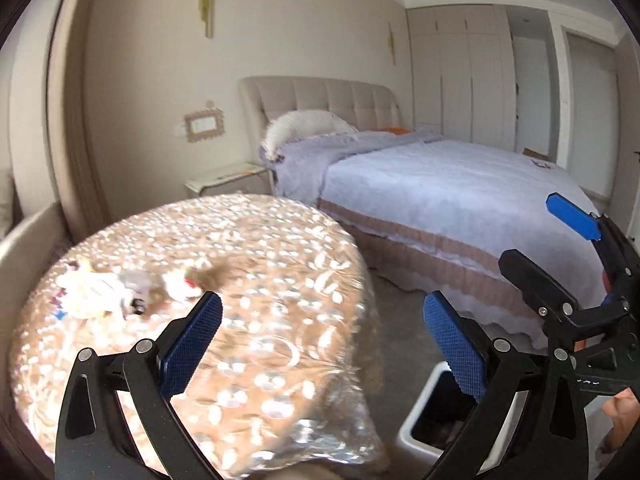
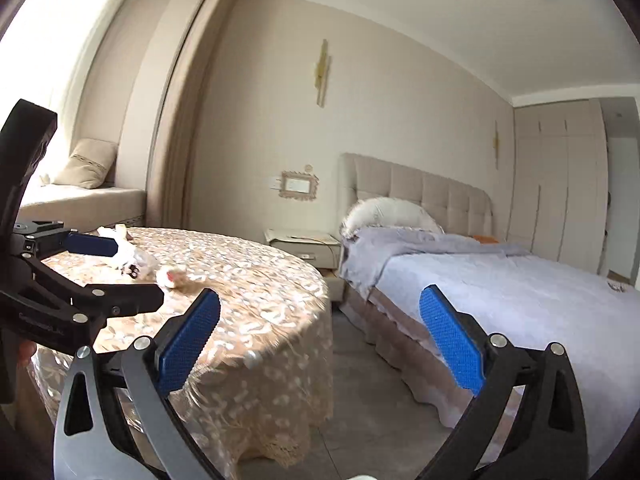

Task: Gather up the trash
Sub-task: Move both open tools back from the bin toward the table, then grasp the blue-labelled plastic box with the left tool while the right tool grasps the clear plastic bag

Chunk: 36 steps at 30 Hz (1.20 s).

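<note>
beige and gold brocade under a clear shiny cover drapes the round desk (image 2: 256, 304), which serves as the landmark. crumpled white paper and wrapper scraps, the trash (image 1: 108, 292), lie in a loose heap on the desk top toward its far left side, with a smaller white and red scrap (image 2: 170, 278) just beside the heap. nothing sits between the left gripper (image 1: 320, 344) fingers (image 1: 192, 344); they stand wide apart, hovering above the near edge of the desk and clear of the trash. the right gripper (image 2: 320, 340) likewise has its blue fingers (image 2: 454, 344) spread wide and empty, off the right side of the desk over the grey floor (image 2: 360, 380). a white bin (image 1: 424, 428) with a dark inside stands on the floor right beside the desk. beyond the desk a bedside cabinet (image 2: 304, 246) sits against the cream wall, and to the right of the desk runs a bed (image 1: 440, 188) with a pale lilac cover and a padded beige headboard. left of the desk, a cushioned window seat (image 2: 80, 196) holds a pillow in bright daylight. tall wardrobes (image 1: 460, 76) fill the far end of the room.
</note>
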Available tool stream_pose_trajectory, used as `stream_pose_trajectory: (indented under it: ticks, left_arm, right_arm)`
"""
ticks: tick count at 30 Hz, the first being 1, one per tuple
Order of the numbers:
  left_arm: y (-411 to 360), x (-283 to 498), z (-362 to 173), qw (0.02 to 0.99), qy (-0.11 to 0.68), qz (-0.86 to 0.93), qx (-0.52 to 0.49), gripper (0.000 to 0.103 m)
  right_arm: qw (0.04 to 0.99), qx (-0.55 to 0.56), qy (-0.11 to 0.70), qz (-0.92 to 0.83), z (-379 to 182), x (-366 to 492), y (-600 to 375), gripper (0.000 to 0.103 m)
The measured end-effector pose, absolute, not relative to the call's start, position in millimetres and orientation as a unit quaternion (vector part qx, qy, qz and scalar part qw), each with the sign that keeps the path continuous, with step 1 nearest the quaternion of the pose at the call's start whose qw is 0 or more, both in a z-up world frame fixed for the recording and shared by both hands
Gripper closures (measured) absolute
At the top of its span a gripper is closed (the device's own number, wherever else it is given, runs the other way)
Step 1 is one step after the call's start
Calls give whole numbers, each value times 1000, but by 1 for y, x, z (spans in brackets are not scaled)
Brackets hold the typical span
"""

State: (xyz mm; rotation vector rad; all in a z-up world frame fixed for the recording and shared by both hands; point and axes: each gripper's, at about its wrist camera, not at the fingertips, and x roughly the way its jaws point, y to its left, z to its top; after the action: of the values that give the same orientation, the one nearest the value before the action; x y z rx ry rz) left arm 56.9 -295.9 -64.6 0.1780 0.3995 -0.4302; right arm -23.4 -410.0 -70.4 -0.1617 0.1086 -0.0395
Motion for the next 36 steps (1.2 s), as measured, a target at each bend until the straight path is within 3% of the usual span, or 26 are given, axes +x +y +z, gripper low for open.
stream_pose_trajectory:
  ticks: [7, 19, 36]
  left_arm:
    - [-201, 60, -34, 982, 136, -122, 56, 4]
    - [-86, 95, -41, 983, 180, -11, 44, 4]
    - [17, 238, -106, 948, 314, -48, 35, 4]
  right_arm:
    - [989, -120, 45, 74, -49, 20, -332, 3]
    - [981, -95, 72, 152, -33, 87, -232, 3]
    - [959, -140, 146, 199, -69, 195, -133, 3]
